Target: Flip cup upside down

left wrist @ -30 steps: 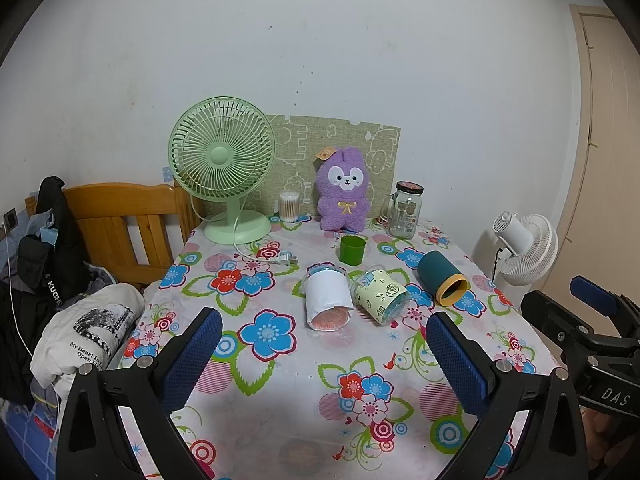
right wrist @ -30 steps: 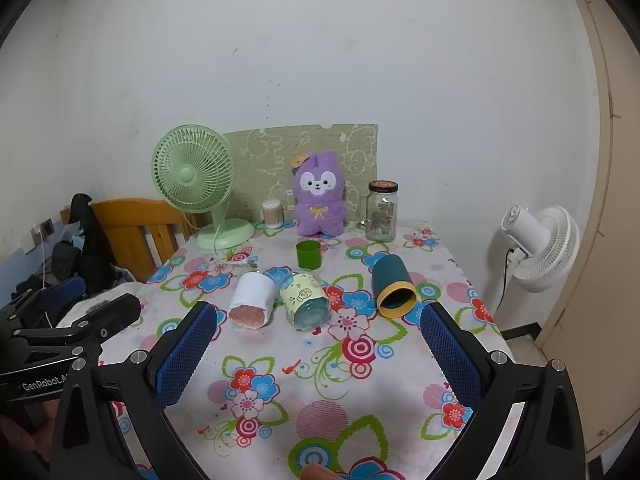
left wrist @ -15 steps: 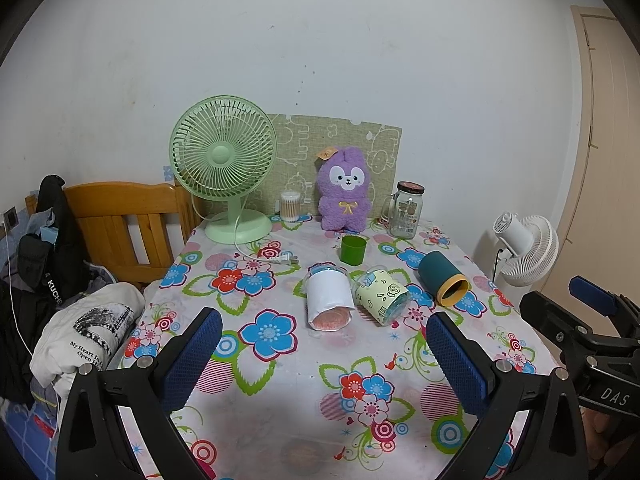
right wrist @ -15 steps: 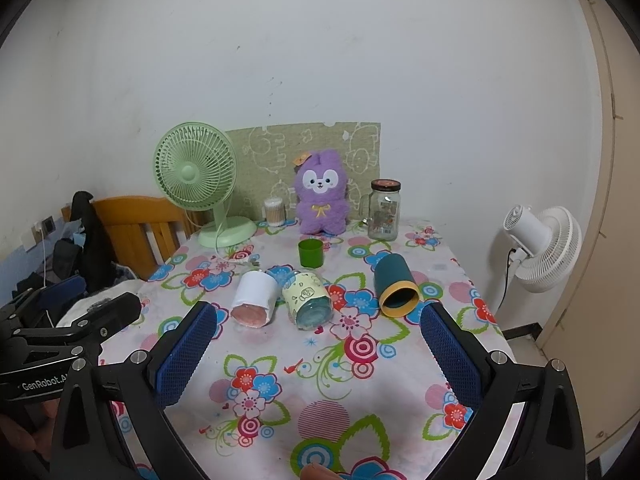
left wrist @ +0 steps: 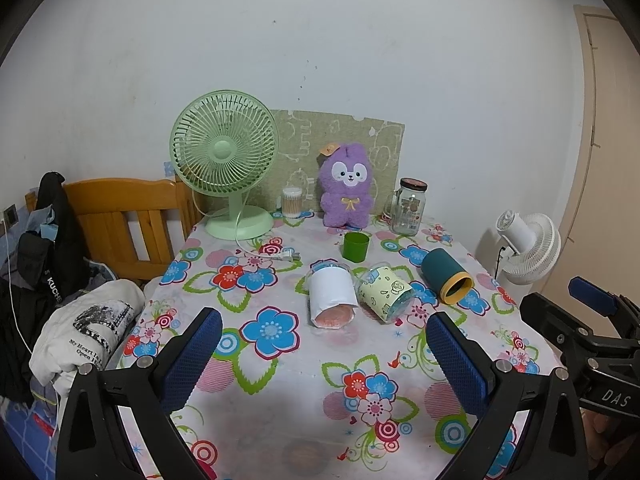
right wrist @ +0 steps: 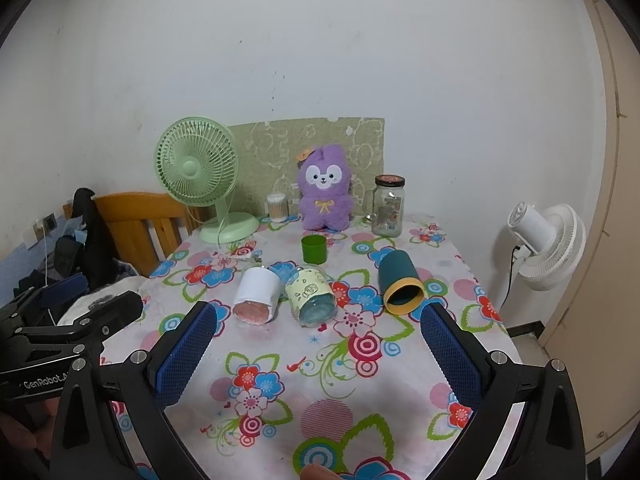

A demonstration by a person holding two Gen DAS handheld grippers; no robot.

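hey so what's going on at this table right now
A person holds two grippers above the near edge of a flowered table, and neither is touching anything. The left gripper and right gripper are both open and empty. Three cups lie on their sides mid-table: a white cup, a pale yellow cup and a teal cup. A small green cup stands upright behind them. No cup has been flipped yet.

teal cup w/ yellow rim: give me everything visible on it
The teal cup is a smooth, plastic-looking cylinder with a yellow band around its mouth and a dark teal interior that looks empty. It lies on its side on the floral tablecloth, mouth toward the cameras, rightmost of three toppled cups. Nothing else touches it; neither gripper is near.
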